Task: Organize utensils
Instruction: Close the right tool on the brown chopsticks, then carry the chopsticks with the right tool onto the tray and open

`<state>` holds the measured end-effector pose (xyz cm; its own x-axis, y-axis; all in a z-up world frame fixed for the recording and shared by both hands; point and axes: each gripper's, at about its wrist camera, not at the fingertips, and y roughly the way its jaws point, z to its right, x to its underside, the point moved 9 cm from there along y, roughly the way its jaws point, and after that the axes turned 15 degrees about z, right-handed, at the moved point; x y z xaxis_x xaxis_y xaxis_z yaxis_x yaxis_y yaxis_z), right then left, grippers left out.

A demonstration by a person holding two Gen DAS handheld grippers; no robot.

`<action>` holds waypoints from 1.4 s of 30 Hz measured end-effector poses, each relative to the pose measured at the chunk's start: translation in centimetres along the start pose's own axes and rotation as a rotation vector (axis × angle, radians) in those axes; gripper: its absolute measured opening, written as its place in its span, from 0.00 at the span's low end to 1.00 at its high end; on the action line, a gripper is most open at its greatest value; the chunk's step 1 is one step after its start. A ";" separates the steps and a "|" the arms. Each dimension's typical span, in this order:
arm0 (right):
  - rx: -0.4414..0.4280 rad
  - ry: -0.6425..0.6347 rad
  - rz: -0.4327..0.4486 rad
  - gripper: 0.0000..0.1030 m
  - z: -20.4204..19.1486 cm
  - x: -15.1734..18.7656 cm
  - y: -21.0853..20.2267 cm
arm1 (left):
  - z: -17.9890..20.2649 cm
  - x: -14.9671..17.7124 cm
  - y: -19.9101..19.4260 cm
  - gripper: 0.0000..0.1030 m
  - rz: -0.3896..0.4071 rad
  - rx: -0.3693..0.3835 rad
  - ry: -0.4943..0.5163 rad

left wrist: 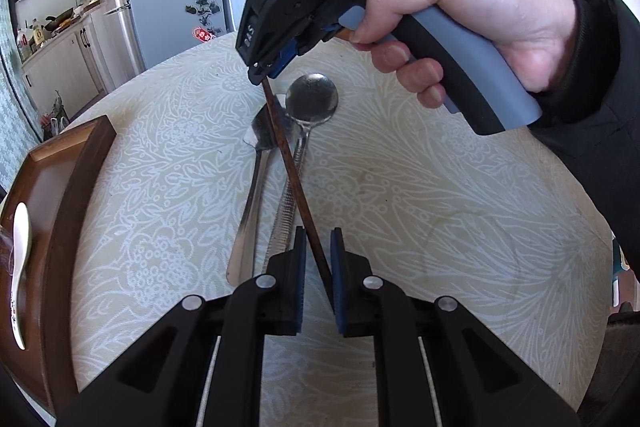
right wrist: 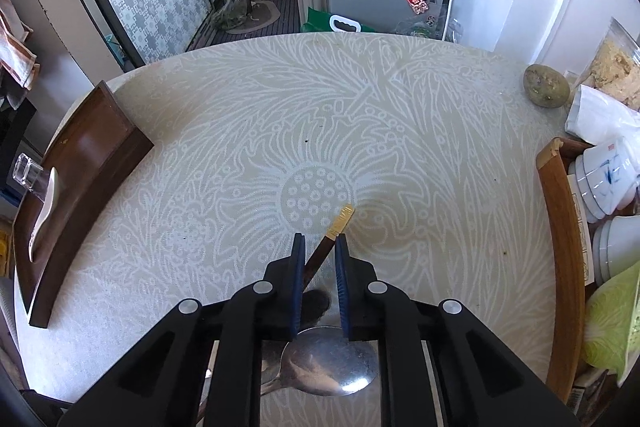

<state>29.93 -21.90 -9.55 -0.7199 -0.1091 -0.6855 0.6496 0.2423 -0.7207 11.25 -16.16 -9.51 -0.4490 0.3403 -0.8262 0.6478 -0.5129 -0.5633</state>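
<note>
One round table (right wrist: 400,115) with a pale leaf-patterned cloth carries every item. Two trays sit at its edges: a dark brown wooden tray (left wrist: 84,163) on the left side and a lighter wooden tray (right wrist: 560,227) on the right. The dark tray holds one white ceramic spoon (left wrist: 20,251) and one clear glass (right wrist: 28,173); the rest of its floor is bare. The lighter tray holds at least two white bowls (right wrist: 608,183); its remaining contents are cut off by the frame edge.

Loose on the cloth lie two metal spoons: one large round-bowled spoon (left wrist: 312,99) and one slimmer spoon (left wrist: 256,195), side by side with handles nearly parallel. One potato (right wrist: 546,85) rests near the far right edge.

One dark wooden chopstick (left wrist: 296,179) with a gold tip is raised at a slant above the two spoons. The left gripper (left wrist: 319,247) is clamped on its lower end. The right gripper (right wrist: 320,247), held in a hand (left wrist: 472,23), is closed around the upper end, just below the gold tip.
</note>
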 end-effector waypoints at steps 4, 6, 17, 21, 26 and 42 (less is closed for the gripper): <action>-0.019 0.011 0.017 0.14 -0.2 -0.7 -0.7 | -0.1 -0.3 -0.4 0.12 0.010 -0.003 0.002; -0.023 0.010 0.025 0.14 -0.5 -1.0 -1.0 | -0.3 -0.5 -0.8 0.12 0.016 -0.006 -0.003; -0.100 -0.027 0.053 0.14 -7.3 -3.5 -0.8 | -4.6 -0.4 -4.7 0.12 0.037 -0.089 -0.028; -0.136 -0.043 0.066 0.14 -11.2 -5.2 -0.3 | -7.3 -0.5 -6.5 0.12 0.042 -0.131 -0.029; -0.181 -0.072 0.067 0.14 -16.2 -6.9 0.8 | -11.0 0.3 -9.1 0.12 0.044 -0.185 -0.038; -0.228 -0.089 0.025 0.14 -23.9 -7.7 6.0 | -19.0 3.2 -11.6 0.10 0.013 -0.260 -0.089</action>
<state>33.59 3.42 -6.12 -0.6731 -0.1822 -0.7168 0.5880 0.4561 -0.6680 13.99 5.85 -5.82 -0.4849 0.2586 -0.8354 0.7845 -0.2934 -0.5462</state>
